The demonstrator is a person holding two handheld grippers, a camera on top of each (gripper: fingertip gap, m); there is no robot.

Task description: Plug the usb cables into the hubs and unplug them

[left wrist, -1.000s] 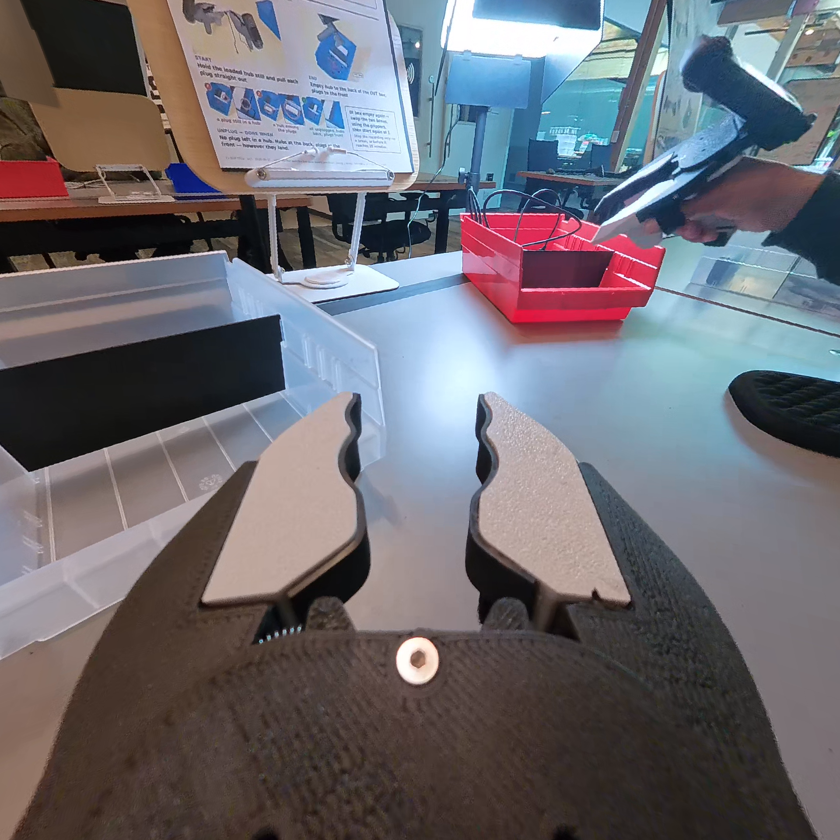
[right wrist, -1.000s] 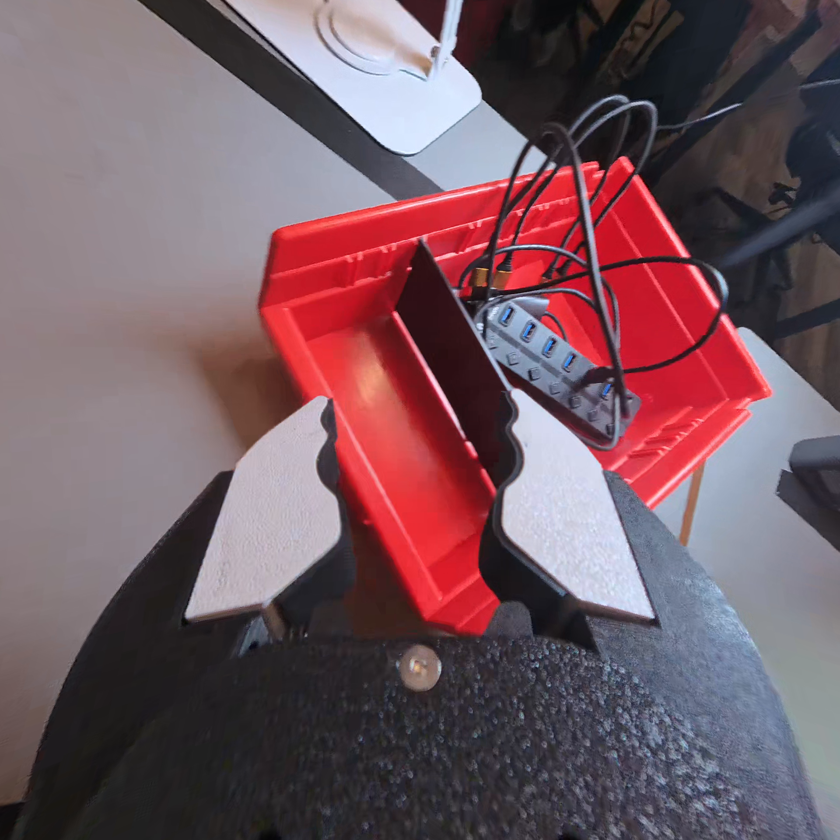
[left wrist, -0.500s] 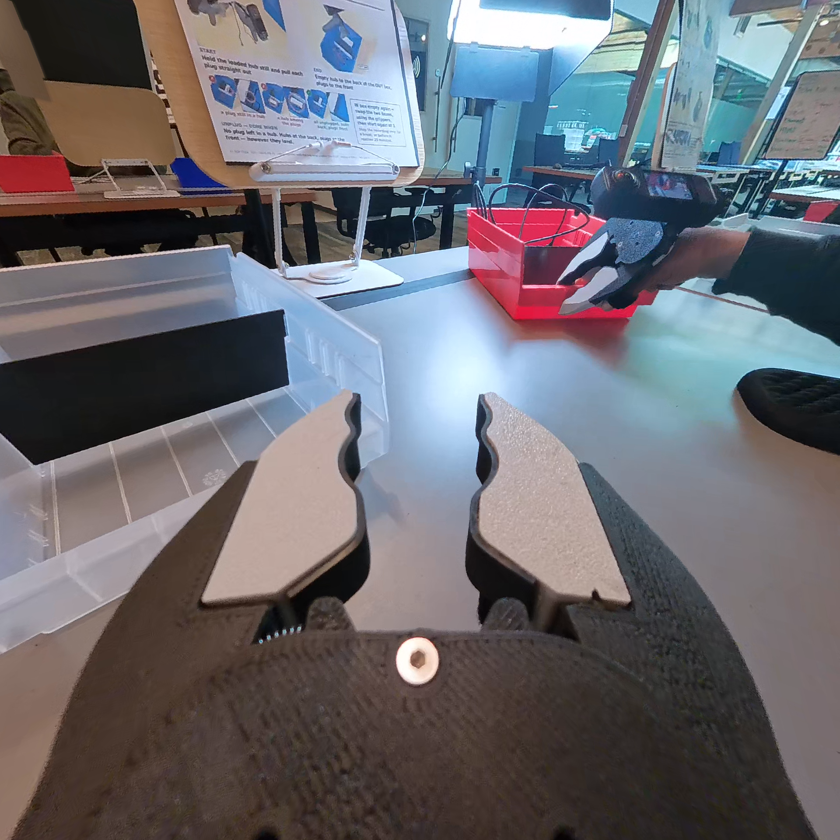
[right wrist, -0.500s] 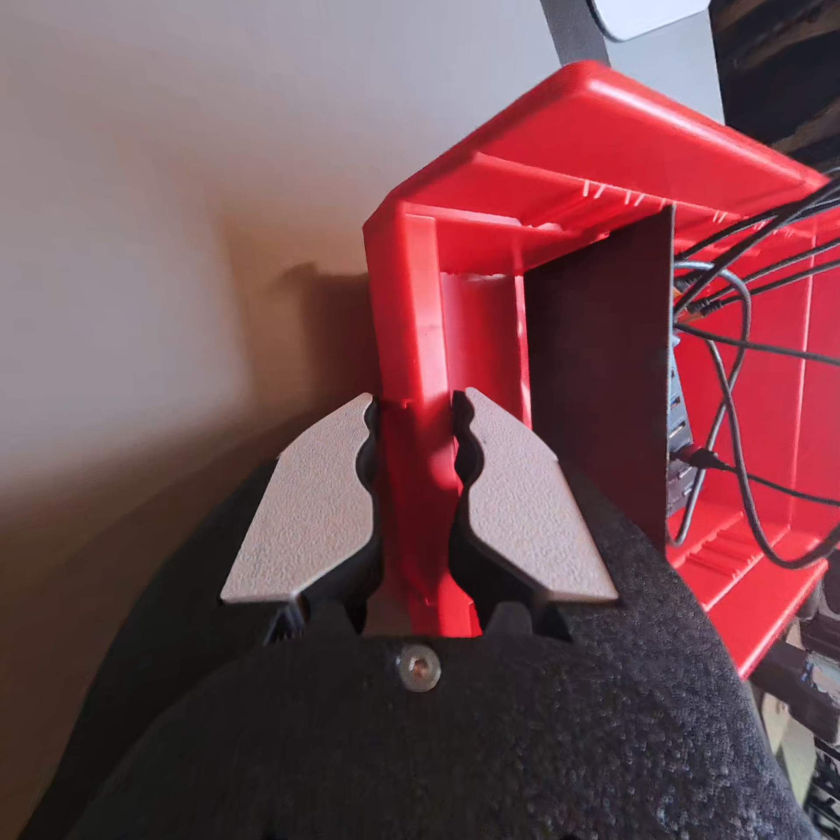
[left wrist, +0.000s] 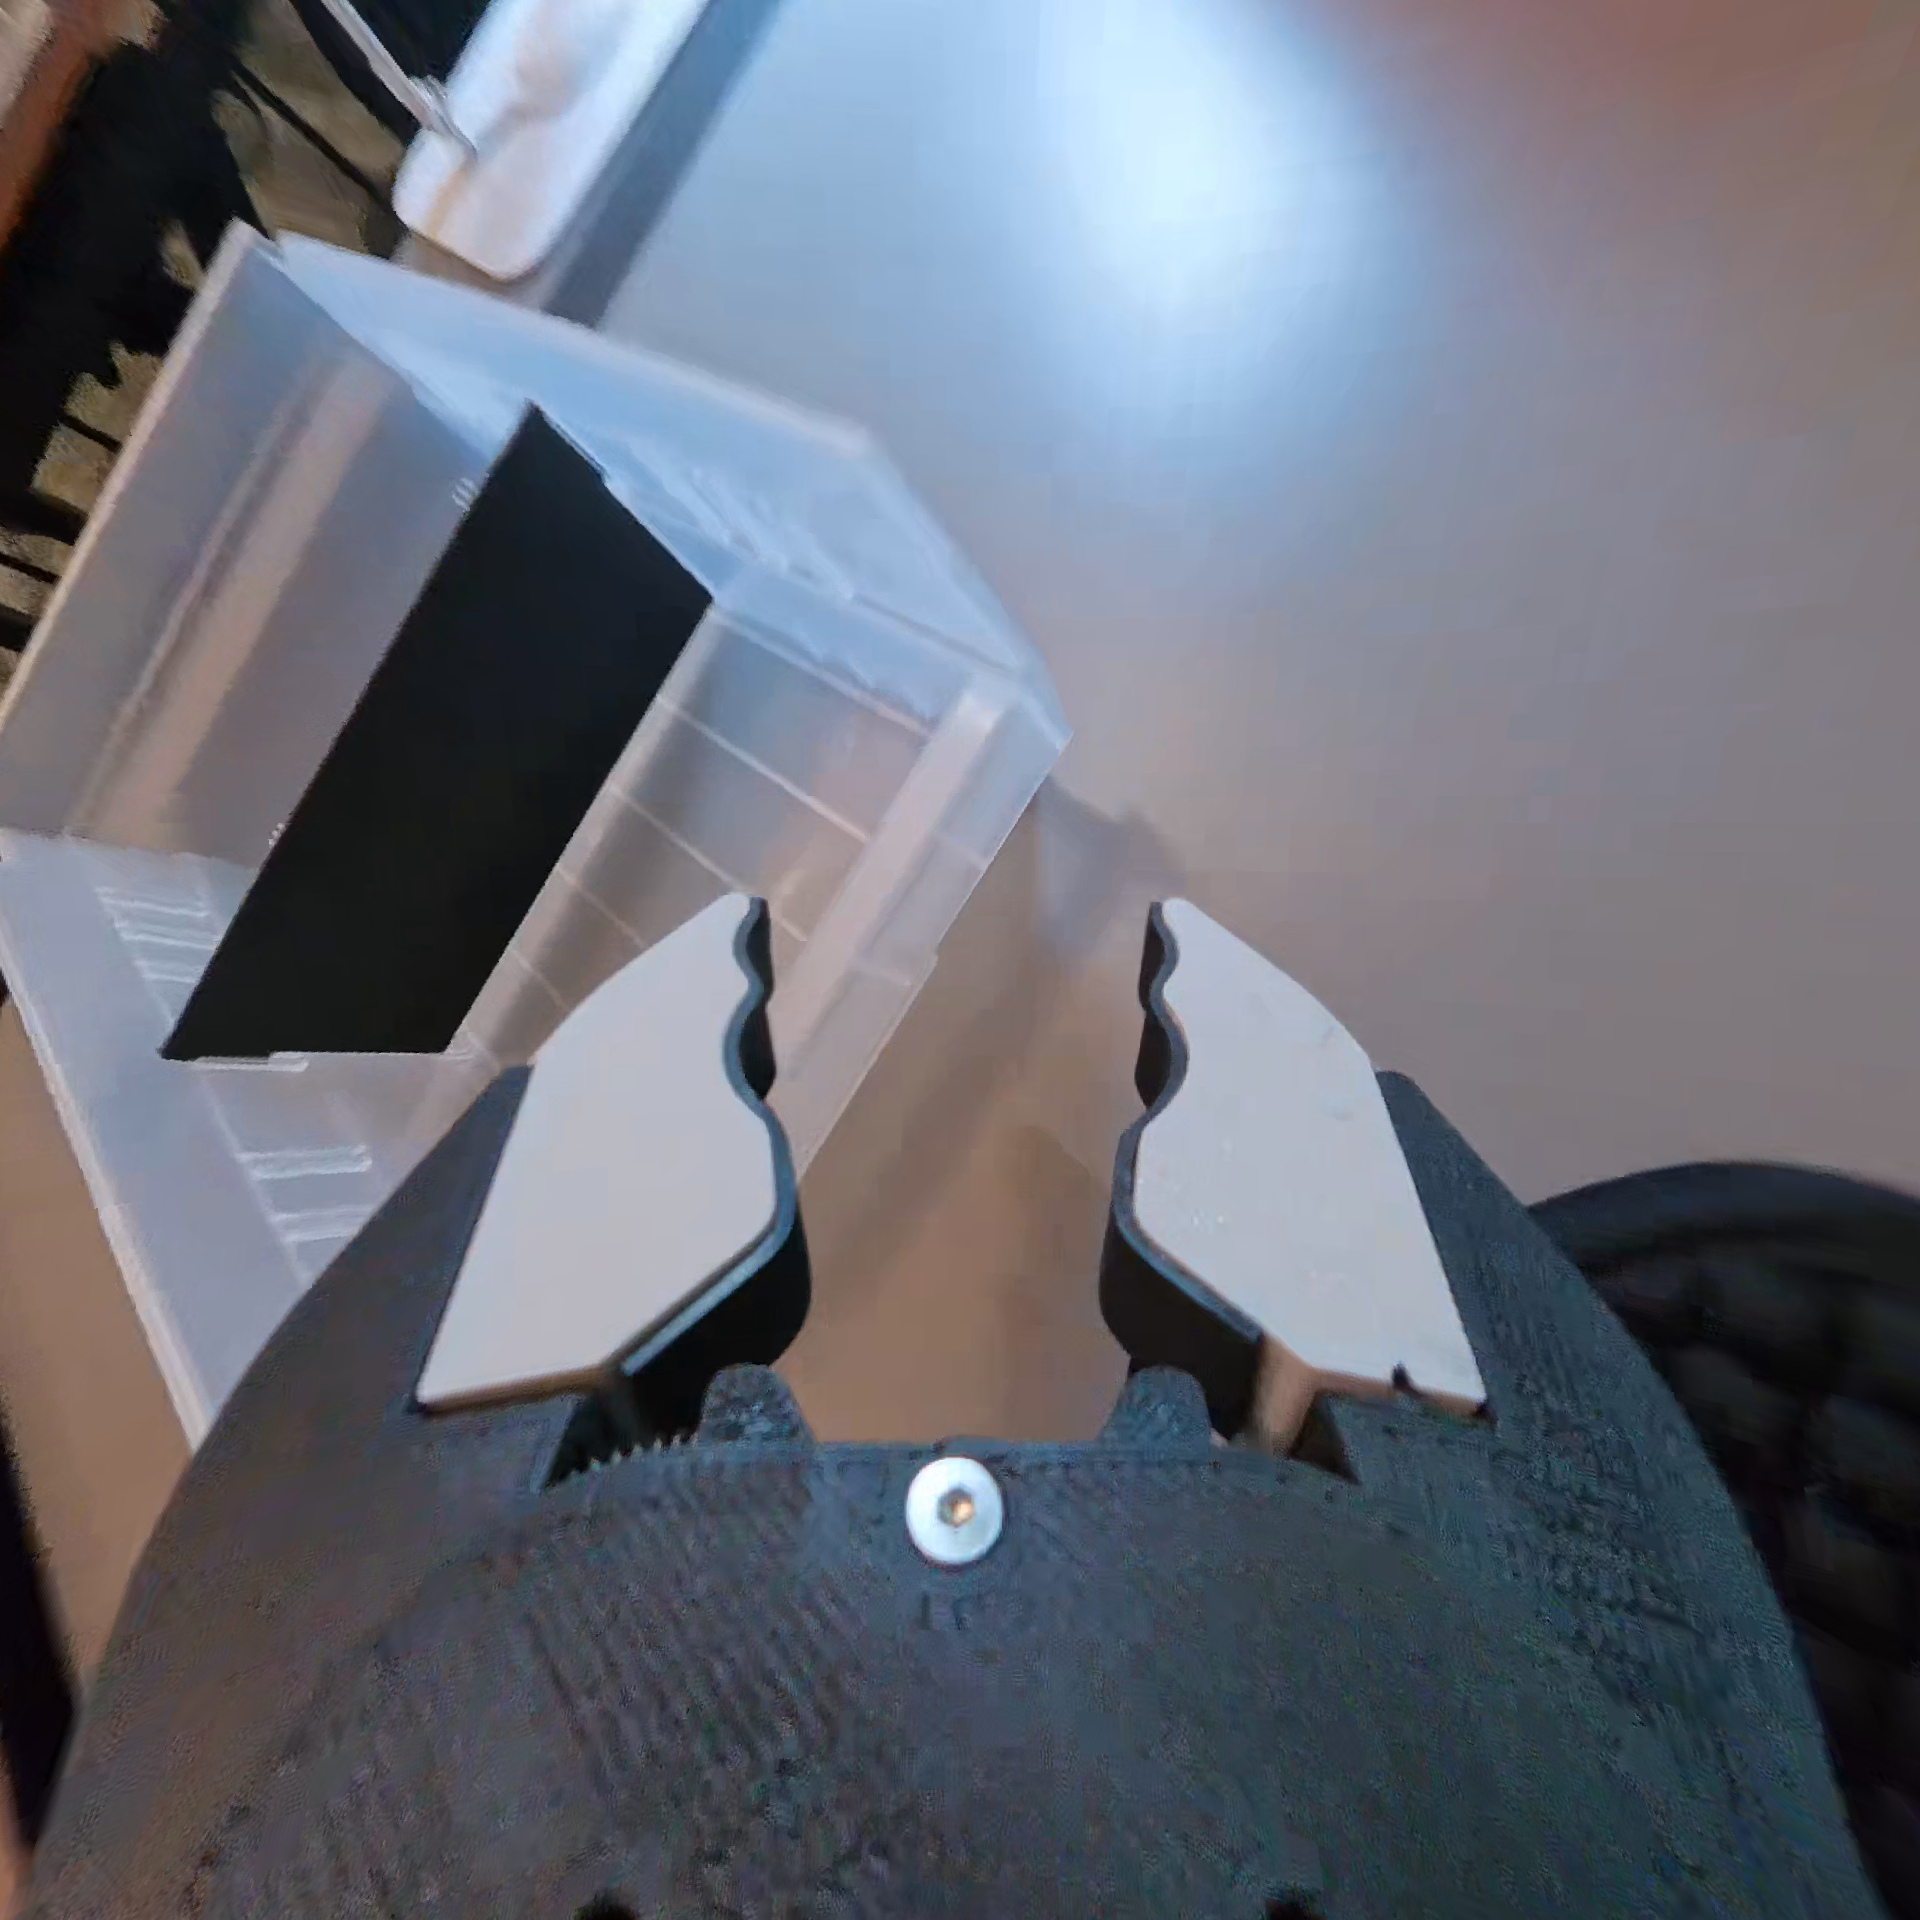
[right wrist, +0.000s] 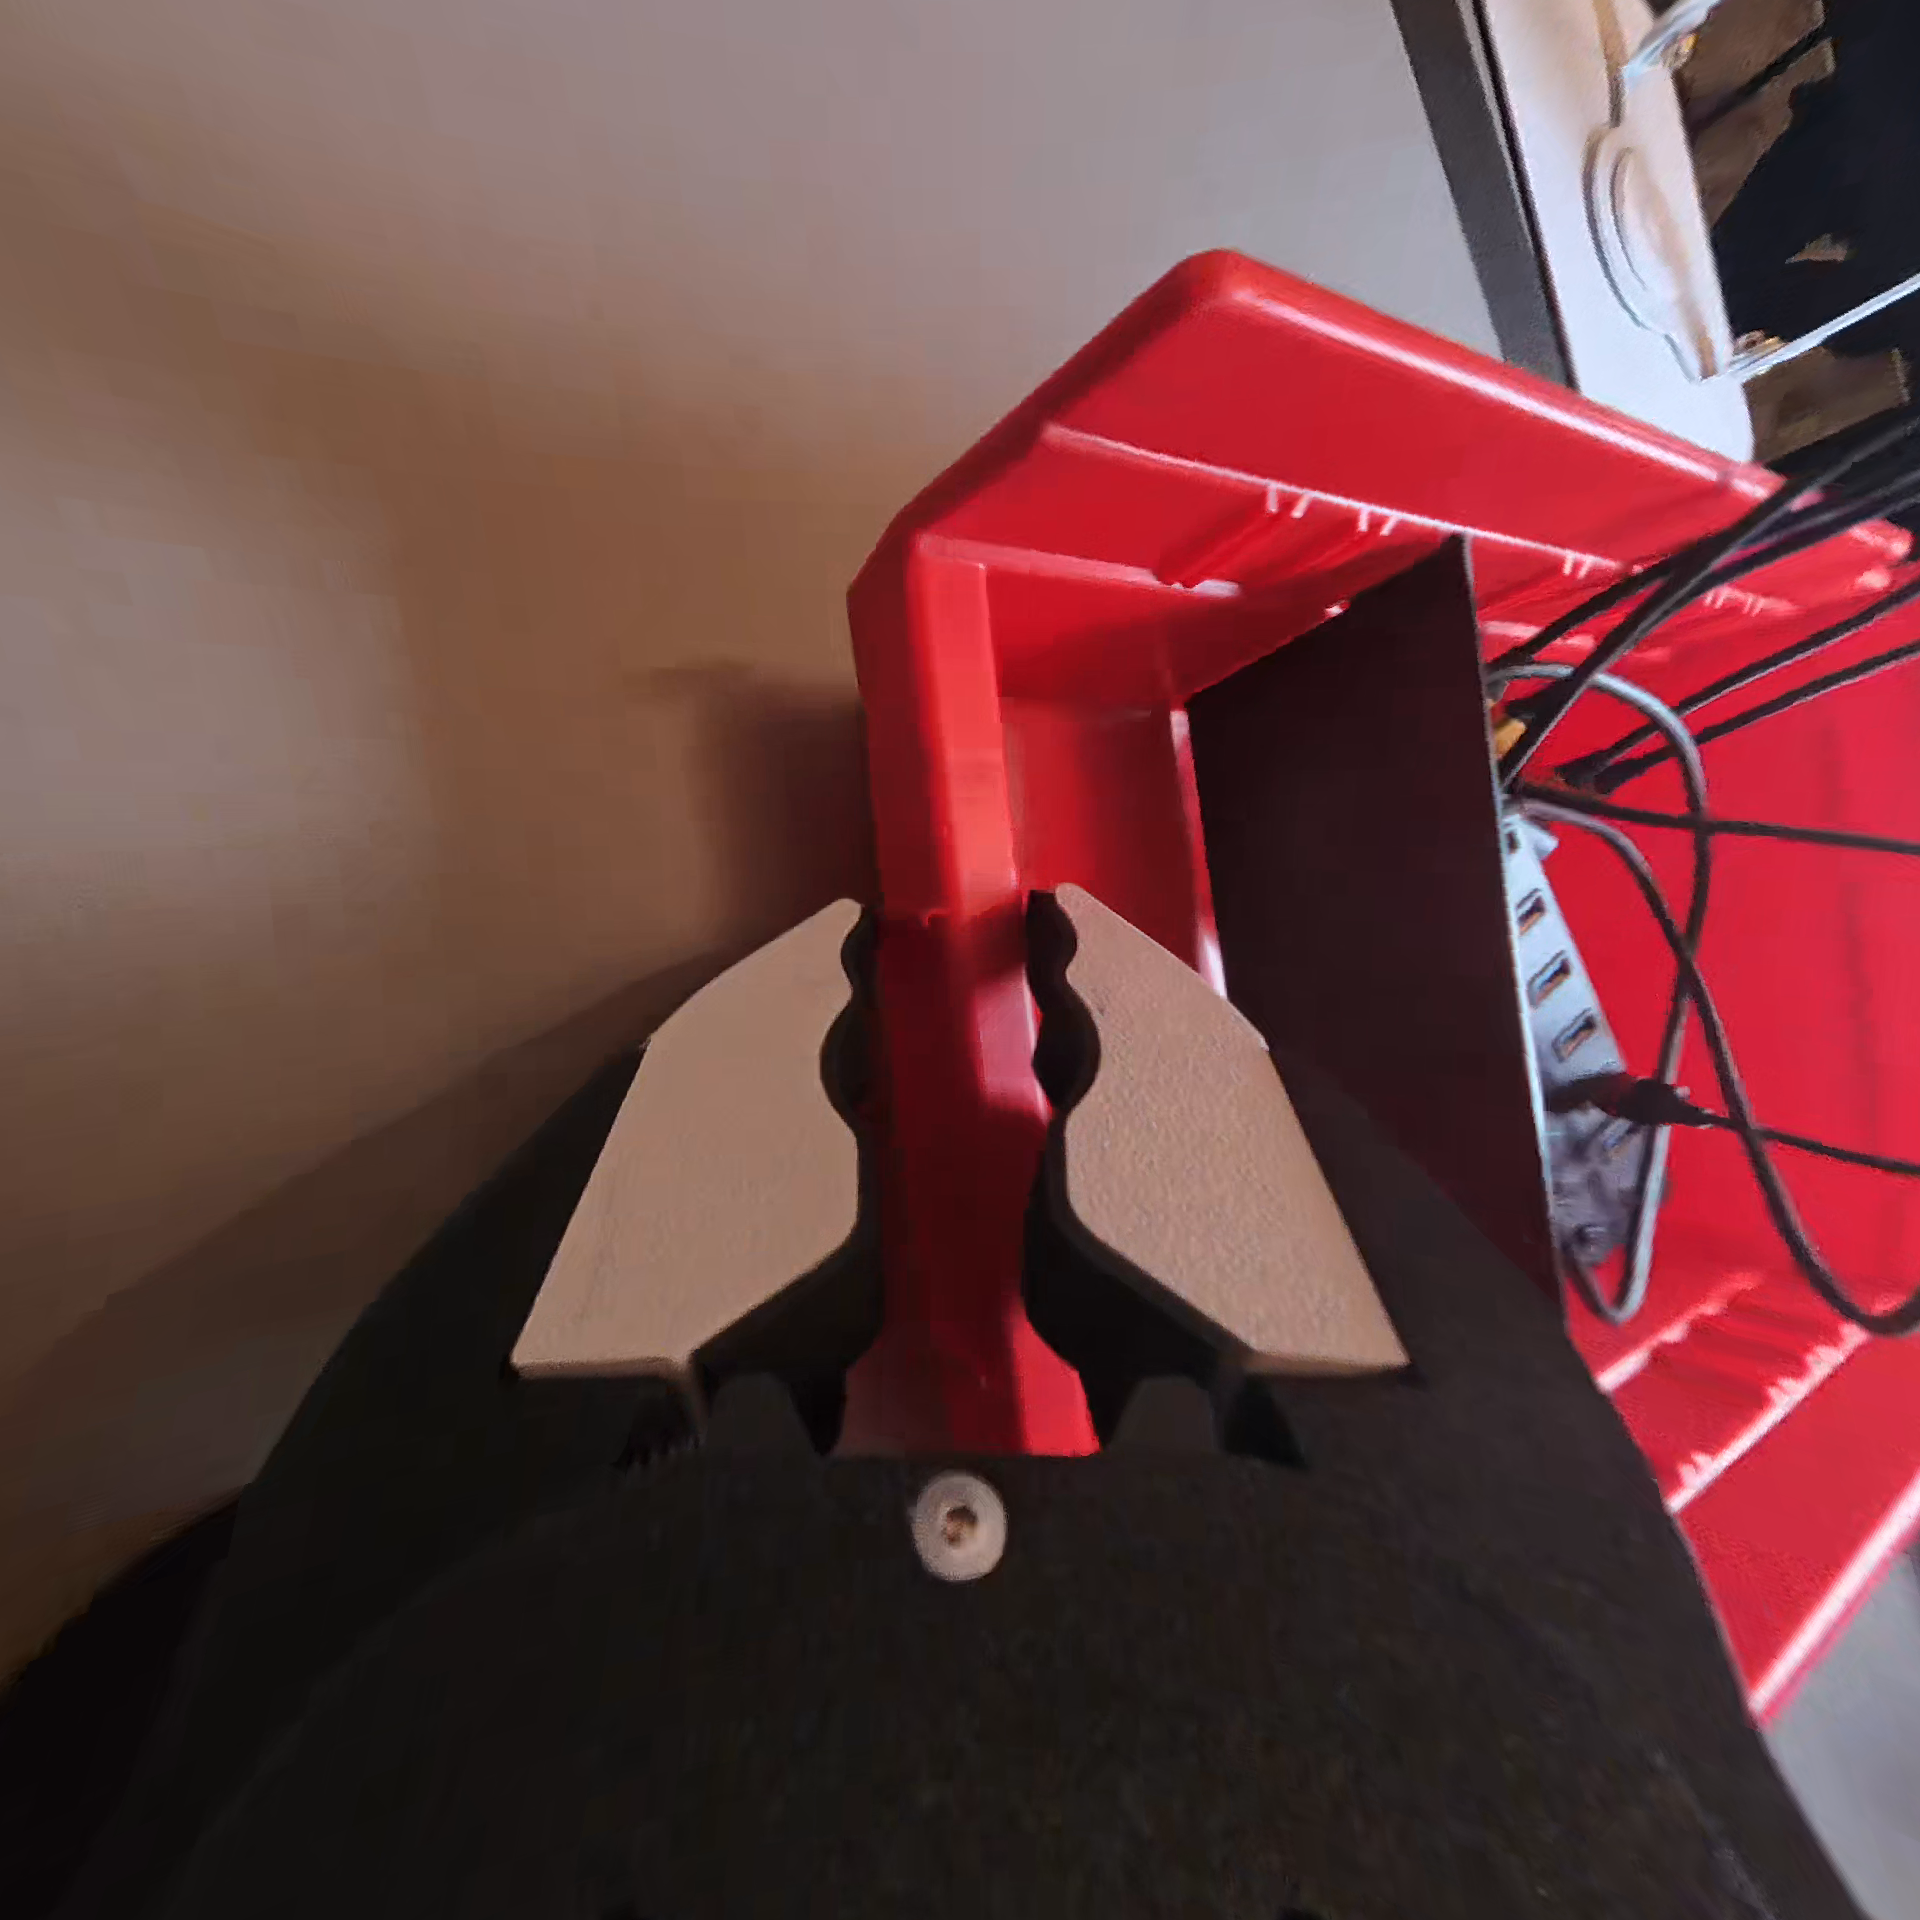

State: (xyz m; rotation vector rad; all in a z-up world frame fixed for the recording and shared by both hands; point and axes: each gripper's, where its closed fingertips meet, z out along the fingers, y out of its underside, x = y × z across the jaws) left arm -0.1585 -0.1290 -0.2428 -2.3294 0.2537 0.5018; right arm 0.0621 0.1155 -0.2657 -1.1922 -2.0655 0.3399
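A red bin with a black divider holds black cables at three o'clock. A clear bin at ten o'clock has a black divider too.

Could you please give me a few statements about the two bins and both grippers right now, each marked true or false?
1. The right gripper is shut on the wall of the red bin. True.
2. The left gripper holds a cable. False: its fingers are apart with nothing between them.
3. The USB hub lies in the red bin behind the black divider, among black cables. True.
4. The clear bin holds a hub. False: only a dark divider shows inside it.
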